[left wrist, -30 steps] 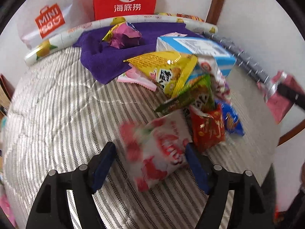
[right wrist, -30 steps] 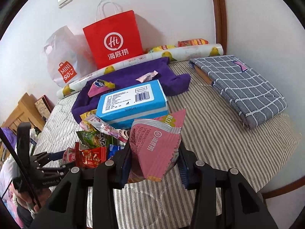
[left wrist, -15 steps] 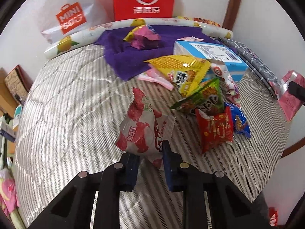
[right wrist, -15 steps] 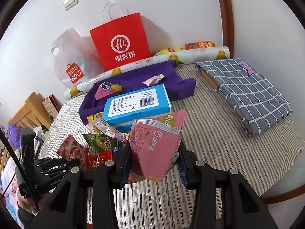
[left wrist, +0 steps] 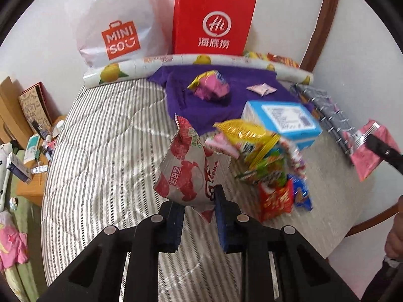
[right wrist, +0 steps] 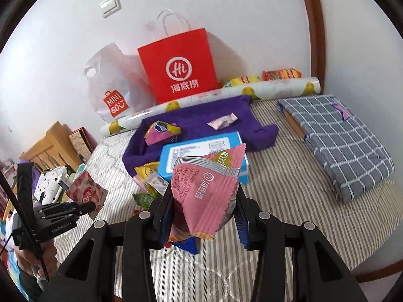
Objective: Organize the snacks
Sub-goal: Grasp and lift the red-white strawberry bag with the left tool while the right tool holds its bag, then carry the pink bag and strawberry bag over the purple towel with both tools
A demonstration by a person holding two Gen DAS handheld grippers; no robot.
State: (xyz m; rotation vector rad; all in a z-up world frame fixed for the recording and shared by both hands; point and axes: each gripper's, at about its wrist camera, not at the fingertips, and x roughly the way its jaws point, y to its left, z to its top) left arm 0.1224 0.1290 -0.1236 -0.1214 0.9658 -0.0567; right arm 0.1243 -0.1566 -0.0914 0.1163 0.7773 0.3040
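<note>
My left gripper [left wrist: 197,216] is shut on a red and white snack bag [left wrist: 189,171] and holds it above the striped bed [left wrist: 100,151]. It also shows in the right wrist view [right wrist: 87,192]. My right gripper [right wrist: 201,221] is shut on a pink snack bag [right wrist: 206,191], seen at the right edge of the left wrist view [left wrist: 365,148]. A pile of snack packets [left wrist: 267,166] lies beside a blue box [left wrist: 284,120]. A pink and yellow packet [left wrist: 209,88] and a small pale sachet [left wrist: 262,89] lie on a purple cloth [left wrist: 191,100].
A red paper bag [left wrist: 211,22] and a white Miniso bag [left wrist: 118,30] stand against the wall behind a lemon-print roll [left wrist: 176,63]. A folded grey checked blanket [right wrist: 337,138] lies on the bed's right side. A cluttered wooden bedside table [left wrist: 27,151] is at the left.
My left gripper closed on the red and white bag and lifted it off the bed. My right gripper has kept hold of the pink bag and risen slightly.
</note>
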